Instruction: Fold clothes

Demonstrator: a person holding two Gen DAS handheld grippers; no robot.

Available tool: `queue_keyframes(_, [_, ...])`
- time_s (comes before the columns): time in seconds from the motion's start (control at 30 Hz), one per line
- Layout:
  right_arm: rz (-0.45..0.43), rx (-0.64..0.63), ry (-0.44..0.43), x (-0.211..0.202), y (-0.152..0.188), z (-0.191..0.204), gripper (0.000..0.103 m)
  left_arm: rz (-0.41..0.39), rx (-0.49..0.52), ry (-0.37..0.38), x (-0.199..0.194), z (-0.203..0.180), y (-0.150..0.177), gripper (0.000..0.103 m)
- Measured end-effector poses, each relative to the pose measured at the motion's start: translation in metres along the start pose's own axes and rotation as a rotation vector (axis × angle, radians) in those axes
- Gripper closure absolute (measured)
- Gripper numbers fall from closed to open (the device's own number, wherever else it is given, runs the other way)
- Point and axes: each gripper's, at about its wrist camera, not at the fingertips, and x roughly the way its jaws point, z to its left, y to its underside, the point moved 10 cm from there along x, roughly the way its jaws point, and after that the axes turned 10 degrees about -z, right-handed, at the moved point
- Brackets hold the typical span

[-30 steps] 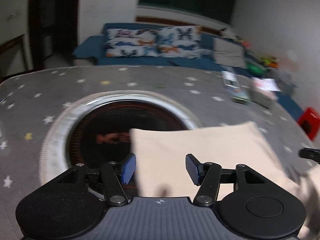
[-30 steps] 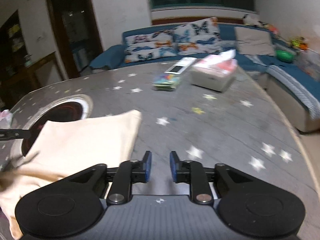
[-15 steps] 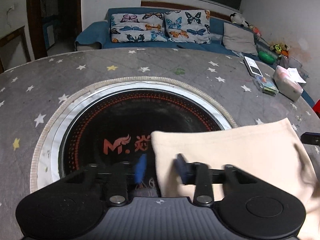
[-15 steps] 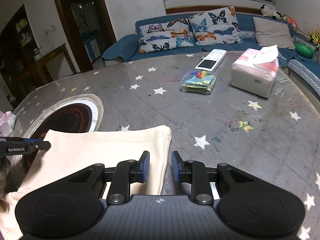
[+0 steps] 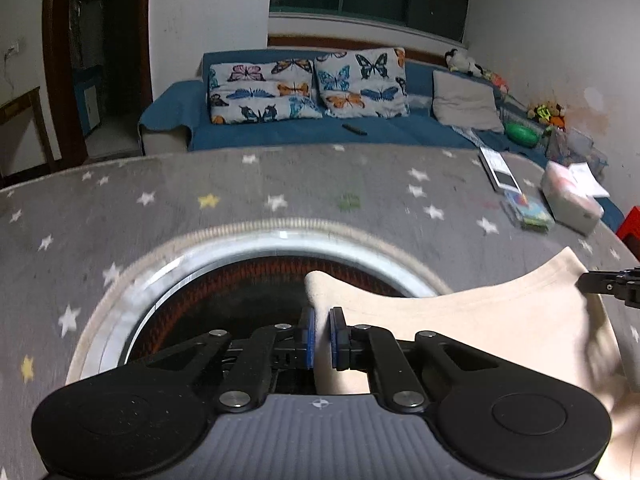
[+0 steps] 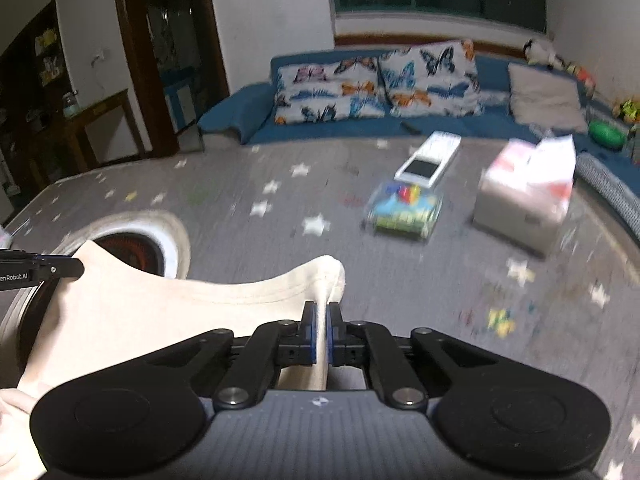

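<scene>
A cream garment (image 5: 480, 328) lies over the grey star-patterned tablecloth (image 5: 280, 184) and partly over the round black hotplate (image 5: 240, 292). My left gripper (image 5: 322, 334) is shut on its left corner, which is lifted above the hotplate. My right gripper (image 6: 321, 330) is shut on the garment's (image 6: 180, 312) right corner, also lifted. The top edge sags between the two corners. Each gripper's tip shows in the other view: the right gripper's (image 5: 608, 285) and the left gripper's (image 6: 40, 270).
A tissue box (image 6: 524, 204), a clear box of coloured items (image 6: 404, 210) and a white device (image 6: 430, 160) sit on the table's right side. A blue sofa with butterfly cushions (image 5: 308, 88) stands behind the table. A red stool (image 5: 630, 226) is at right.
Both grippers have closed on the garment's two top corners and lifted them, so the edge now sags between them. The left gripper was open a second ago.
</scene>
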Motion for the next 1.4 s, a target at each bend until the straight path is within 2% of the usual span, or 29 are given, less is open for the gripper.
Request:
queue_keyframes(0.13, [-0.001,-0.014,0.032,0.018,-0.009,-0.004,0.099,0.022,0.007,-0.005,0.025,-0.001,-0.006,0.094])
queue_keyframes(0.27, [0.049,-0.041,0.04,0.036,-0.002,-0.007,0.098,0.068,0.013,-0.016,0.051,-0.001,-0.003,0.093])
queue_keyframes(0.4, [0.056,-0.049,0.047,0.03,-0.001,-0.009,0.094,0.082,0.012,-0.027,0.053,0.002,0.001,0.09])
queue_keyframes(0.43, [0.053,-0.054,0.044,0.025,-0.001,-0.009,0.094,0.075,0.013,-0.02,0.048,0.001,0.0,0.086])
queue_keyframes(0.5, [0.047,-0.076,0.02,0.013,-0.003,-0.002,0.094,0.062,0.015,-0.005,0.037,-0.002,-0.003,0.083])
queue_keyframes(0.6, [0.052,-0.136,-0.077,-0.017,0.0,0.027,0.094,0.042,0.018,0.018,0.021,-0.006,-0.006,0.083])
queue_keyframes(0.7, [0.057,-0.196,-0.174,-0.047,0.005,0.056,0.089,0.032,0.026,0.058,0.005,-0.016,-0.007,0.083])
queue_keyframes(0.83, [0.078,-0.292,-0.329,-0.083,0.026,0.103,0.079,0.06,0.038,0.113,-0.002,-0.035,0.0,0.083])
queue_keyframes(0.93, [0.107,-0.403,-0.416,-0.102,0.048,0.135,0.078,0.083,0.058,0.136,0.003,-0.05,0.005,0.083])
queue_keyframes(1.03, [0.128,-0.474,-0.442,-0.104,0.063,0.151,0.078,0.107,0.076,0.16,0.009,-0.064,0.011,0.083])
queue_keyframes(1.23, [0.144,-0.558,-0.443,-0.083,0.083,0.168,0.078,0.161,0.122,0.211,0.023,-0.092,0.024,0.083])
queue_keyframes(1.4, [0.091,-0.622,-0.433,-0.075,0.092,0.179,0.079,0.172,0.152,0.221,0.03,-0.102,0.028,0.083])
